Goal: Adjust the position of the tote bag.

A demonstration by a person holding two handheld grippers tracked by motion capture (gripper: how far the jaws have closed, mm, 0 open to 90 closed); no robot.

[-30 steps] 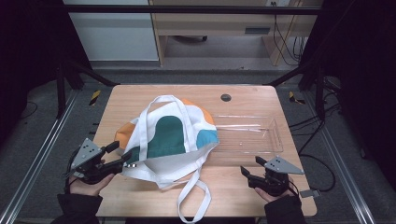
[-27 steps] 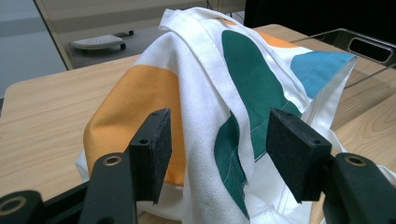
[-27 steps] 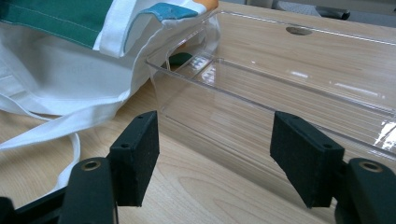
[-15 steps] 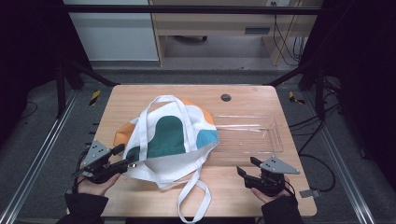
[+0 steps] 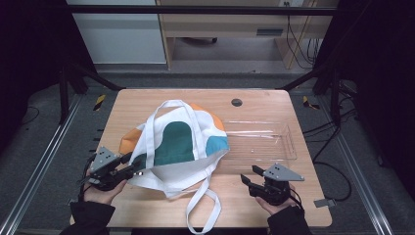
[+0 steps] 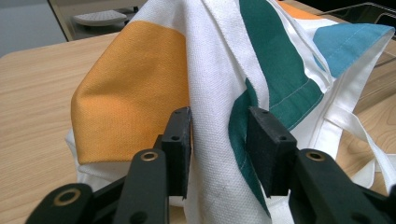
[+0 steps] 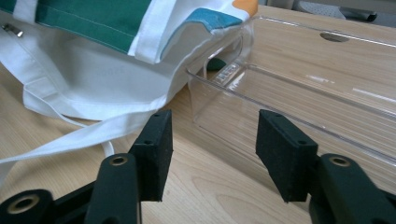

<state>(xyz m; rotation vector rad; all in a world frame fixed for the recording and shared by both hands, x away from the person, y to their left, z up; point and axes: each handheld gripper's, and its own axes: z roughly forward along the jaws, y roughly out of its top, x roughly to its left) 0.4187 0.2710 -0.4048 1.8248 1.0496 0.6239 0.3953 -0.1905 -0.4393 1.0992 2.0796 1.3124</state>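
A white tote bag [image 5: 181,142] with orange, green and blue patches lies in the middle of the wooden table [image 5: 147,105], its handles trailing toward the front edge. Its right side drapes over the left end of a clear plastic tray [image 5: 286,144]. My left gripper [image 5: 131,165] is at the bag's left front edge. In the left gripper view it [image 6: 218,135] stands open, with a fold of the bag [image 6: 210,84] between its jaws. My right gripper [image 5: 248,179] stands open on the table in front of the tray. Ahead of it [image 7: 212,149] are the tray's near corner [image 7: 224,107] and the bag's hem [image 7: 116,88].
A dark round hole [image 5: 237,102] sits near the table's far edge. Metal rails [image 5: 44,156] and black frame posts flank the table. A desk and cables stand beyond the far edge.
My left gripper has slid right, up to the bag's edge, so the fabric now sits between its jaws. My right gripper has shifted slightly left.
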